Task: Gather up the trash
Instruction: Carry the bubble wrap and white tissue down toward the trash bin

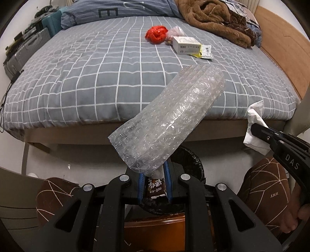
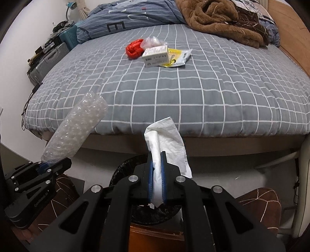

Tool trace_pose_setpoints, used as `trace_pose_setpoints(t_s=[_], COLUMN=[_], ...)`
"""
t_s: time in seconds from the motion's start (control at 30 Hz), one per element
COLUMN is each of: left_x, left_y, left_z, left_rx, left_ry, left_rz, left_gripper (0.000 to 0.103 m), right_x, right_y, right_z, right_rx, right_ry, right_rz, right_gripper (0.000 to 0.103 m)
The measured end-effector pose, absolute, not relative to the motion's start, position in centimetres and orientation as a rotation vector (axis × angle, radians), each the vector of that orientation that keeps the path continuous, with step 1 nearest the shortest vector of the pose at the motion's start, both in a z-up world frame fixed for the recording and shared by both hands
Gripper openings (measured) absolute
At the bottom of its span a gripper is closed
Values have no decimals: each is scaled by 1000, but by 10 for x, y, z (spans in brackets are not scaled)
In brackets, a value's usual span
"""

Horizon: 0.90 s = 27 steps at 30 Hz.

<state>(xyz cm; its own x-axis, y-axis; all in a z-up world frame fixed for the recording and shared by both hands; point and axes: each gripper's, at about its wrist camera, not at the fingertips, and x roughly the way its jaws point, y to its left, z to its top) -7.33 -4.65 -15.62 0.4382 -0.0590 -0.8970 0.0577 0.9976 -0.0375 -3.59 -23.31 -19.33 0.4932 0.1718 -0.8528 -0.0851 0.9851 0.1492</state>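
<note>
Left wrist view shows the left gripper [image 1: 155, 174] clamped on the lower end of a roll of bubble wrap [image 1: 170, 120], its blue pads pinching the clear plastic so the roll juts up and to the right, in front of the edge of the bed [image 1: 77, 77]. Between the pads, under the wrap, a small brown snack wrapper [image 1: 155, 187] shows; I cannot tell whether it is pinched as well or lies lower down. Just below the fingers sits a bin lined with a black bag [image 1: 191, 160], on the floor at the foot of the bed.

At the right edge of the same view the right gripper [image 1: 255, 129] holds a crumpled white tissue [image 1: 253, 128]. From the right wrist camera that grip is plain: the right gripper [image 2: 157, 174] has its jaws drawn narrow around the tissue [image 2: 166, 137], which stands up between the blue pads and spills to the right. The black-lined bin [image 2: 124, 168] lies directly beneath it. To the left, the left gripper [image 2: 48, 167] and its bubble wrap [image 2: 77, 128] are near.

More rubbish lies on the grey checked bedcover: a crumpled red bag [image 2: 133, 48], a clear plastic bag [image 2: 153, 41] beside it, a white box [image 2: 156, 56] and a yellow and white packet [image 2: 178, 57] partly under the box. A brown blanket [image 2: 217, 17] is heaped at the far end.
</note>
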Motion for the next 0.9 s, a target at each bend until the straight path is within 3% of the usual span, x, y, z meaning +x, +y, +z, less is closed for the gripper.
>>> trace_pose_setpoints(t_s=[0.9], left_x=[-49], left_y=[-61], left_z=[-274], left_rx=[37], left_ry=[1375], left_rz=[-101], left_gripper=[17], right_x=[-17], right_y=[-230], right_z=[-312], right_rx=[90], right_ry=[1279], right_rz=[146], right_gripper=[7])
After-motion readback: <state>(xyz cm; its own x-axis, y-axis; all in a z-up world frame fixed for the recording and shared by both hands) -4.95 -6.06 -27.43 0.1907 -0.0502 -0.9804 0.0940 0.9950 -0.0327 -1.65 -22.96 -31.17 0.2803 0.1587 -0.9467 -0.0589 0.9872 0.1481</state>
